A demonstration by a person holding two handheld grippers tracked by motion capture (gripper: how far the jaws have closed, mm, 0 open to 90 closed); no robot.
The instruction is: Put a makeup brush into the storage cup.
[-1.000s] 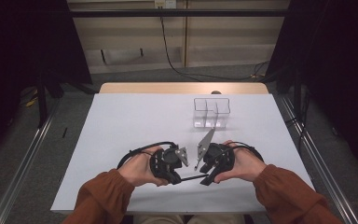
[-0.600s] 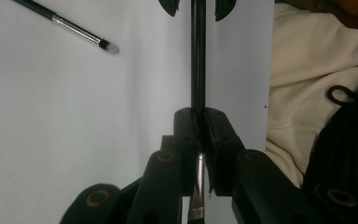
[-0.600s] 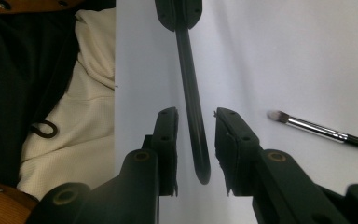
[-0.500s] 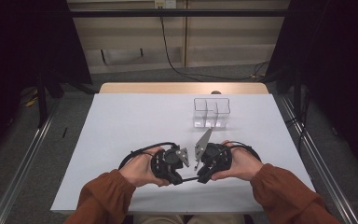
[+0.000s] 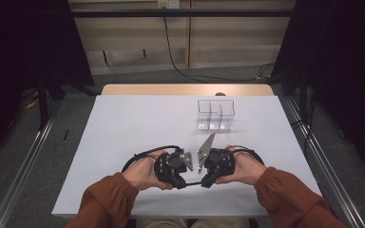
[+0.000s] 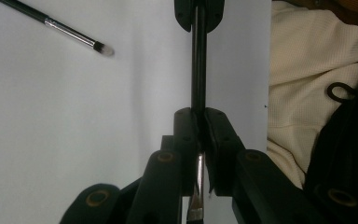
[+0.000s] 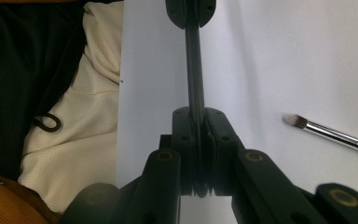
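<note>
A wide white table spreads out below the high view, its far edge showing a strip of bare pale wood. On it, toward the far right, stands a clear plastic organiser box split into upright compartments; nothing can be made out inside any of them. Near the front edge the person's two hands meet, rust-orange sleeves coming in from below, and the left gripper and right gripper face each other jaw to jaw, just apart. Between them runs a thin black-handled brush, held level just above the table surface. The left gripper's jaws are clamped tight on the end by the silver ferrule, which shows below the pads in the left gripper view. The right gripper's jaws have just been closing and now pinch the other end of the same handle. A second small brush with a black handle, silver ferrule and pale fluffy tip lies loose on the white surface, well apart from the grippers.
</note>
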